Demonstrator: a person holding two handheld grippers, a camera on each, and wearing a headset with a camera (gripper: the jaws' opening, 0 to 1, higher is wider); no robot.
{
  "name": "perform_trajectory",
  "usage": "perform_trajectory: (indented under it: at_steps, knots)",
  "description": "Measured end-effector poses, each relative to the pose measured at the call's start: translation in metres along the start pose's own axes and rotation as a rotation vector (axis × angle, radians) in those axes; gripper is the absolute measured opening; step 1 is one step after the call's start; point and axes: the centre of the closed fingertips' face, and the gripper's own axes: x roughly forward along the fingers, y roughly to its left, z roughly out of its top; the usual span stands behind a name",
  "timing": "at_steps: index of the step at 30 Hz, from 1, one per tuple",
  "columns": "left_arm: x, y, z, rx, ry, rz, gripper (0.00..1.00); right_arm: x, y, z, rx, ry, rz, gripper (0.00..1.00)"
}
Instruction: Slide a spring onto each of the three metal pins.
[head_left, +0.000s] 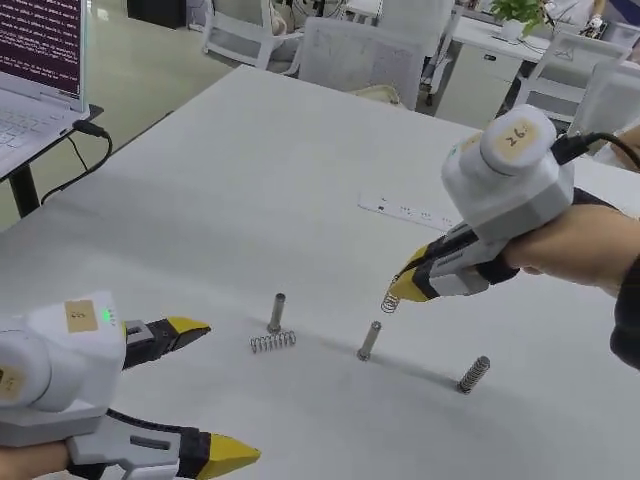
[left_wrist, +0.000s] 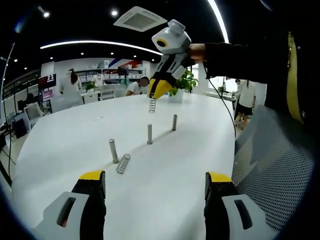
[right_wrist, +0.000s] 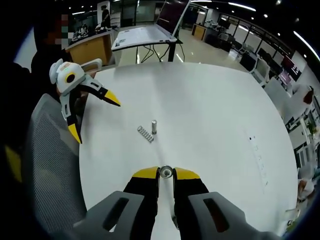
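Note:
Three metal pins stand on the white table (head_left: 230, 180). The left pin (head_left: 276, 312) and the middle pin (head_left: 369, 340) are bare, and the right pin carries a spring (head_left: 473, 374). A loose spring (head_left: 273, 342) lies beside the left pin. My right gripper (head_left: 405, 288) is shut on a small spring (head_left: 390, 300) that hangs just above and a little right of the middle pin. In the left gripper view that held spring (left_wrist: 152, 105) hangs over the middle pin (left_wrist: 149, 134). My left gripper (head_left: 215, 390) stands open with nothing in it near the table's front left.
A laptop (head_left: 40, 60) sits on a side stand at the far left. A white power strip (head_left: 410, 212) lies on the table behind the pins. Office chairs (head_left: 360, 50) stand beyond the table's far edge.

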Motion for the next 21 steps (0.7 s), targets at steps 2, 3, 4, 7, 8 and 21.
perform_trajectory:
  at_steps: [2, 3, 4, 7, 8, 21]
  knots:
    - [0.0, 0.001, -0.001, 0.001, 0.003, 0.001, 0.78, 0.003, 0.0, 0.0, 0.002, 0.001, 0.003, 0.08]
    - [0.0, 0.001, -0.001, 0.002, 0.004, 0.002, 0.78, 0.005, 0.0, 0.0, 0.002, 0.003, 0.005, 0.08]
    - [0.0, 0.001, -0.002, 0.003, 0.007, 0.003, 0.79, 0.006, -0.001, -0.001, 0.005, 0.005, 0.007, 0.08]
    - [-0.001, 0.002, -0.003, 0.003, 0.009, 0.004, 0.78, 0.01, -0.002, -0.004, 0.016, 0.01, 0.013, 0.08]
    - [-0.001, 0.002, -0.003, 0.002, 0.009, 0.004, 0.78, 0.011, -0.003, -0.004, 0.017, 0.012, 0.013, 0.08]
    - [-0.001, 0.005, -0.006, 0.018, 0.024, 0.01, 0.78, 0.021, -0.005, -0.012, 0.047, 0.021, 0.023, 0.08]
